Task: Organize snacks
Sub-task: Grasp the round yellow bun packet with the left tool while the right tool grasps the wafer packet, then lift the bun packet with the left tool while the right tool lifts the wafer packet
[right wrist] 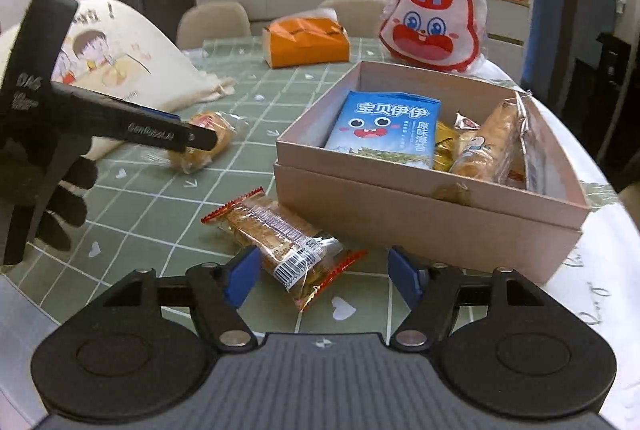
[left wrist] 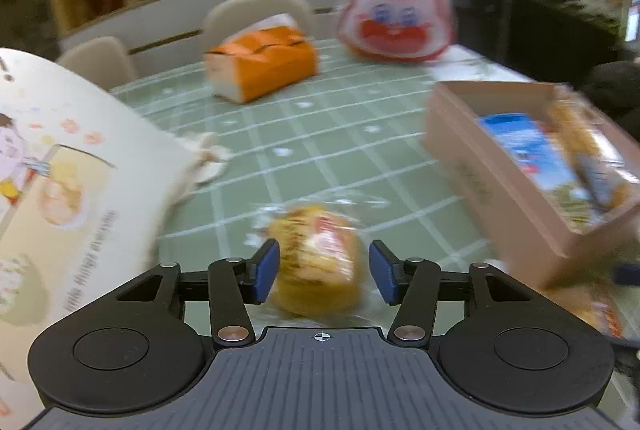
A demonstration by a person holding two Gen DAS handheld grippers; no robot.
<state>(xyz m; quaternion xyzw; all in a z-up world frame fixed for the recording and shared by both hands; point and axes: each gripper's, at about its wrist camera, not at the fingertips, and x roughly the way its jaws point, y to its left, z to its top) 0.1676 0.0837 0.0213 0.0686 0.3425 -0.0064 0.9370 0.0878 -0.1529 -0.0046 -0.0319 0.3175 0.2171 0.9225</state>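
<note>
Left tongs: my blue pads stand apart on either side of the wrapped bun; contact is hard to judge through the blur.
Right tongs: spread apart over the biscuit packet on the table.
Box: just beside the packet, holding a blue seaweed pack.

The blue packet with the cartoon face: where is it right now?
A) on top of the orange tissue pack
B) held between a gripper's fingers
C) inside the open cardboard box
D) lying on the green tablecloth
C: the blue packet leans inside the open cardboard box beside other wrapped snacks, clear of both grippers.
</note>
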